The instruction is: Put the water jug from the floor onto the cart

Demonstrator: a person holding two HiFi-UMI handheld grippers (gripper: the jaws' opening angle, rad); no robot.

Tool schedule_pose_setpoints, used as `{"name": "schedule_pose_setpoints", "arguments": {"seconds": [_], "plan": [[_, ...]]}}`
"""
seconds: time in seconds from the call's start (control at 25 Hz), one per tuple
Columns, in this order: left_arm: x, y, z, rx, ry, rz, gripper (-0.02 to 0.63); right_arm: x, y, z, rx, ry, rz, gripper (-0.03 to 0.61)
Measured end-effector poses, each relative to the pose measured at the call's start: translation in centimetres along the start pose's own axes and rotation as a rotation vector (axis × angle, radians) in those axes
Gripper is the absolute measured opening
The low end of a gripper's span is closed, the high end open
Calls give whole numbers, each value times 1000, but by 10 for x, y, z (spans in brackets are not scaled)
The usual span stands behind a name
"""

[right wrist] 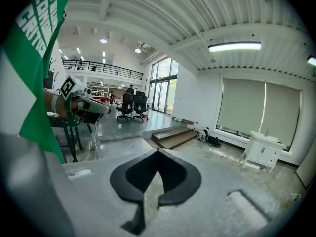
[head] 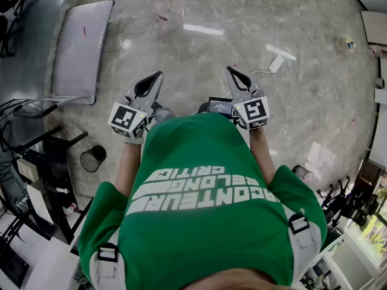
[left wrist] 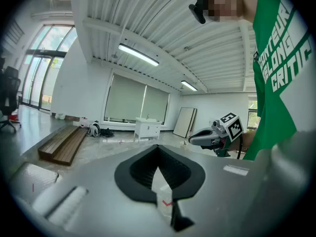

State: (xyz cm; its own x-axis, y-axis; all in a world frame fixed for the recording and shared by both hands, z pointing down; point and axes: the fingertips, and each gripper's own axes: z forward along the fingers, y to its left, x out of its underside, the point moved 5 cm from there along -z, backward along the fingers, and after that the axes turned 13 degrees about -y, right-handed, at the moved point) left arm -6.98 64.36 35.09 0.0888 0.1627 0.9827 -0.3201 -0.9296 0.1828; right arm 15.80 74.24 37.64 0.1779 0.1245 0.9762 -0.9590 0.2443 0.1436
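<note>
marble floor (head: 242, 41) ahead. grey flatbed cart (head: 81, 41) far left, no jug on its deck. water jug shows in no view, so i judge nothing done: find, lift, load remain. left gripper (head: 158, 76) and right gripper (head: 230, 71) pressed together, pinching nothing.

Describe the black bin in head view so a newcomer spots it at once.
On the marble floor, find the long grey metal panel lying at the left. Below its near end, left of the person's left forearm, stands the bin: the only round, open-topped black thing beside straight black stand legs.
</note>
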Motion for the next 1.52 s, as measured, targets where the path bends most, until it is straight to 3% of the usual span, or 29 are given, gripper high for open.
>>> {"name": "schedule_pose_setpoints", "arguments": {"seconds": [0.56, 0.96, 1.2, 1.52], "plan": [[12, -30, 17, 16, 6, -7, 15, 9, -18, -22, 12, -13, -1, -8], [31, -91, 49, 16, 15, 9, 15, 33, -45, -75, -4, 6, -25, -8], [40, -126, 58, 21, 19, 4, 15, 46, -61, -105, 20, -23, 96, -8], [45, -137, 59, 25, 44, -7, 15, 60, -66, -112, 39, -3, 130, -8]]}}
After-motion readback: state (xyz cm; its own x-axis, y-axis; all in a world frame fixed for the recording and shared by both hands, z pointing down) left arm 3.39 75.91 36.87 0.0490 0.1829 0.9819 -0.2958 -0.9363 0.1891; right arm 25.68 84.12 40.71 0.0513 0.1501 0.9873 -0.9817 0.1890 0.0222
